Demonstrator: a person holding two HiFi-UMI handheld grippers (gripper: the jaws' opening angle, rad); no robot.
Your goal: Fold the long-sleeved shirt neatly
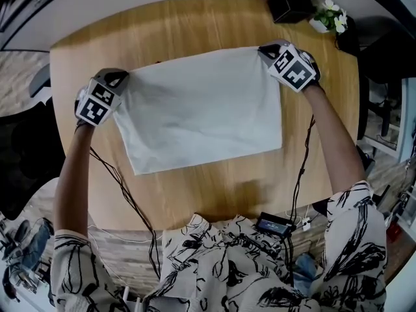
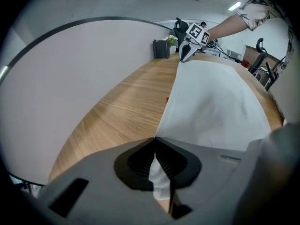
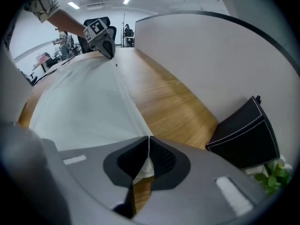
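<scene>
A white long-sleeved shirt (image 1: 201, 109), folded to a flat rectangle, lies on the round wooden table (image 1: 195, 187). My left gripper (image 1: 122, 78) is at its far left corner, shut on the cloth. In the left gripper view, white fabric (image 2: 160, 179) is pinched between the closed jaws of my left gripper (image 2: 154, 138), and the shirt (image 2: 211, 107) stretches away toward the other gripper (image 2: 185, 55). My right gripper (image 1: 264, 49) is at the far right corner, shut as well. The right gripper view shows cloth (image 3: 143, 168) caught inside my right gripper (image 3: 149, 138).
A black box (image 1: 290, 3) and a small potted plant (image 1: 331, 15) stand at the table's far right edge, close to the right gripper. The box (image 3: 243, 135) also shows in the right gripper view. Cables and a small black device (image 1: 273, 224) lie at the near edge.
</scene>
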